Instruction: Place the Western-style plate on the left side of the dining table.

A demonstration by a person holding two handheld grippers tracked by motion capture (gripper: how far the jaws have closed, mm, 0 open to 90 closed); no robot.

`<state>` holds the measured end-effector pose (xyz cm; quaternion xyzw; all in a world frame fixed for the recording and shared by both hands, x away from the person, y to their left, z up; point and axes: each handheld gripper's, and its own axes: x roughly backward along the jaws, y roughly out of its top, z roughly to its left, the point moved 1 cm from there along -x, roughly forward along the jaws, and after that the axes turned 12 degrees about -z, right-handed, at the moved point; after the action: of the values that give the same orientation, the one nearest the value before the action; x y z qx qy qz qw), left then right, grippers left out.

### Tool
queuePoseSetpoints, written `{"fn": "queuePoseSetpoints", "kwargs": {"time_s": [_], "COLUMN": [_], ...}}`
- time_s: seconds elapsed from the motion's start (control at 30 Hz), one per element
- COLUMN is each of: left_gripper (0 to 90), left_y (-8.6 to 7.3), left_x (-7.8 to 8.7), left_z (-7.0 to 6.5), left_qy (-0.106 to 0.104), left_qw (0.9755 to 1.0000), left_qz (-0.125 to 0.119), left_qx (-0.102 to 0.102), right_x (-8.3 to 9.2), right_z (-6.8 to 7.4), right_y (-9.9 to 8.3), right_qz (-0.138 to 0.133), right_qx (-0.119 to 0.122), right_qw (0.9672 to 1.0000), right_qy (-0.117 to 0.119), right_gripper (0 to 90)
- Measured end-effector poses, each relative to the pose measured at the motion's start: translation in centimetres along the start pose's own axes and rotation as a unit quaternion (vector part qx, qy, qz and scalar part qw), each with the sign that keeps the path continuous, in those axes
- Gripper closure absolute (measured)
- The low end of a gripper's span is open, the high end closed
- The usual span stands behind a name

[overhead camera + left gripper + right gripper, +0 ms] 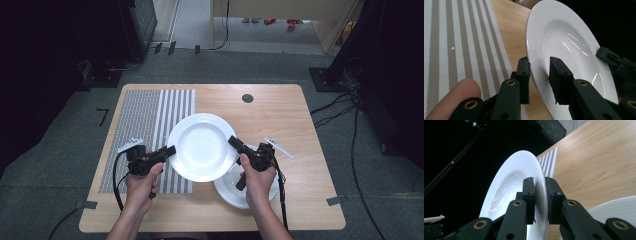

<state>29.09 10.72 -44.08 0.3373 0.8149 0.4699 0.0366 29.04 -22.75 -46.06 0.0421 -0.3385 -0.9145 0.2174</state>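
Both jaws were clamped on opposite rim edges of the white plate [201, 146], left gripper [169, 151] and right gripper [235, 143], plate held above the table [280, 110], beside the striped mat [145, 130]. Needed level hands, matched speed.

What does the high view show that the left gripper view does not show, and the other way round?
The high view alone gives the whole wooden table, the second white plate lying on it under the right hand, and the dark round spot near the far edge. The left gripper view alone gives the close grip: the left gripper has its jaws on either side of the lifted plate's rim, with a fingertip beside it. Both share the lifted white plate, the striped mat and the right gripper on the opposite rim.
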Motion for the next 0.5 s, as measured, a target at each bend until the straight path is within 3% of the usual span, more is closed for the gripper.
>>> {"fn": "queuePoseSetpoints", "kwargs": {"time_s": [0.5], "left_gripper": [72.3], "left_y": [1.6], "left_x": [1.3], "left_z": [2.6], "left_qy": [0.023], "left_qw": [0.9994], "left_qz": [-0.02], "left_qx": [0.016], "right_x": [-3.4], "right_z": [1.5], "right_y": [-1.6], "right_qz": [0.023], "right_qx": [-0.008], "right_qw": [0.9997], "right_qy": [0.007], "right_gripper": [80.6]}}
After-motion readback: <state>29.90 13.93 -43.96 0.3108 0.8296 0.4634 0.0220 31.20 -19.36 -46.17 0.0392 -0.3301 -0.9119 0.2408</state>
